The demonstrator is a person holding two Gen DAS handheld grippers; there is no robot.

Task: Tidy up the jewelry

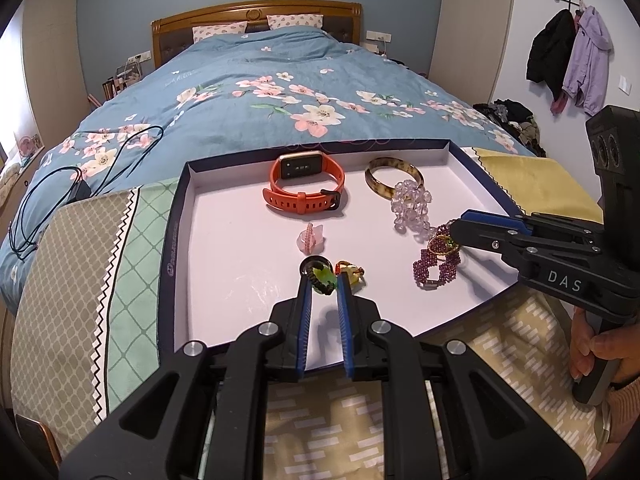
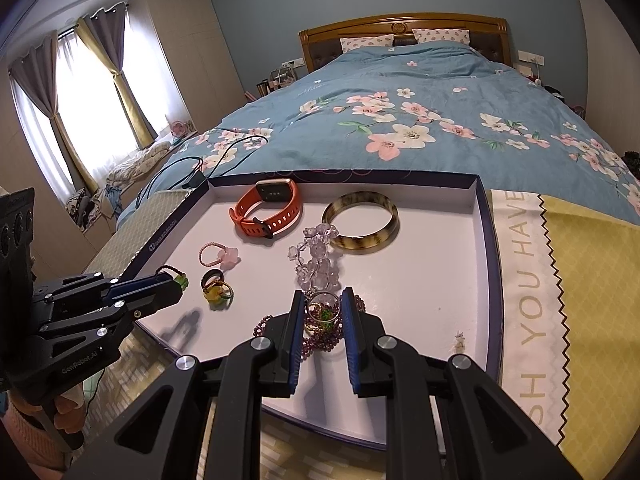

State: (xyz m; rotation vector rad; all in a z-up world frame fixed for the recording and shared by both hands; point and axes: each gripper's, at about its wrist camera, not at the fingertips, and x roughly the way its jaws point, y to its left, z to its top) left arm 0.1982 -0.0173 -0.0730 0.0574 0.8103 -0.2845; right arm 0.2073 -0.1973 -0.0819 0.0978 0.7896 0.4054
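The tray [image 1: 180,216] has a white floor and dark navy walls. In it lie an orange watch [image 1: 306,186], a mottled brown-and-cream bangle [image 2: 360,222], a bracelet of clear pale lilac beads [image 2: 316,258], a deep purple bead bracelet [image 1: 438,266], a pink hair tie [image 2: 220,255] and a green-and-yellow trinket [image 2: 218,292]. Both tongs are black with blue pads [image 1: 346,320]. The bedcover [image 1: 248,80] is blue with pink and white blossoms. Beside the tray lies a yellow cloth [image 2: 592,280] with a brown zigzag edge.
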